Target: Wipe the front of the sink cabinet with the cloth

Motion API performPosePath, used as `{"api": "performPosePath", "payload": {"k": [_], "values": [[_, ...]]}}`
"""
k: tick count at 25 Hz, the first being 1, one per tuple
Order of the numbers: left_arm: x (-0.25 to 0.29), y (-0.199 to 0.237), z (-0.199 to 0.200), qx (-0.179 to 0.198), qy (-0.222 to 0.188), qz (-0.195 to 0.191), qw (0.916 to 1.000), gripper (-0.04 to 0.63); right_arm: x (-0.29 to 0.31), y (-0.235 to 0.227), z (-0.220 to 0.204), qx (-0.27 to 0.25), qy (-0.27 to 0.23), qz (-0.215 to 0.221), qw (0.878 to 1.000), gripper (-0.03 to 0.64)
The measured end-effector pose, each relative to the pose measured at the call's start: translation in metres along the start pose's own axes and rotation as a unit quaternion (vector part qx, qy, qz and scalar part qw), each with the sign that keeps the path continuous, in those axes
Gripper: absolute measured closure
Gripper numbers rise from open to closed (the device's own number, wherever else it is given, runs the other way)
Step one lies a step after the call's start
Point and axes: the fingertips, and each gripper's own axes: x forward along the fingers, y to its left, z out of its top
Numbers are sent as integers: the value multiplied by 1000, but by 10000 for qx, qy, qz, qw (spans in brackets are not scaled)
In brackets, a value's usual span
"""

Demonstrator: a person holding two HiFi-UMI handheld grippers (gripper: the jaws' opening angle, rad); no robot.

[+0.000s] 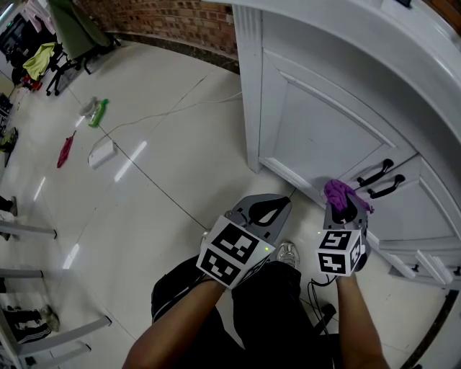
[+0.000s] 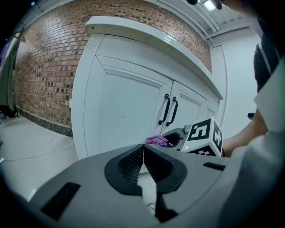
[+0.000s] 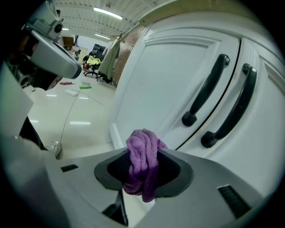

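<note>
Fingers [image 3: 173,171] of the right gripper [image 3: 143,156] pinch a bunched purple cloth [image 3: 141,144] at mid-wad, and a rounded lobe stands proud of the tips. Left gripper [image 2: 143,153] fingers are pressed together on nothing. The cloth is likely light, soft and limp: keep the central hold and present the proud lobe as the wiping face. The cloth sits near the white sink cabinet door [image 3: 151,84]; contact is not confirmed. Two black bar handles [image 3: 207,91] lie at 2 o'clock from the cloth and may snag it. Panel mouldings will probably need added pressure. In the head view, glossy pale floor [image 1: 144,209] extends toward 10 o'clock, with a brick wall [image 1: 180,21] at 12.
</note>
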Motion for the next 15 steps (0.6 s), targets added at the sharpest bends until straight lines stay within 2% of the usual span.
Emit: {"api": "performPosePath", "payload": {"k": [15], "values": [[16,20,-22,-55,250,49,9997,591,47,37,-49,48,452,368,9983,476]]}}
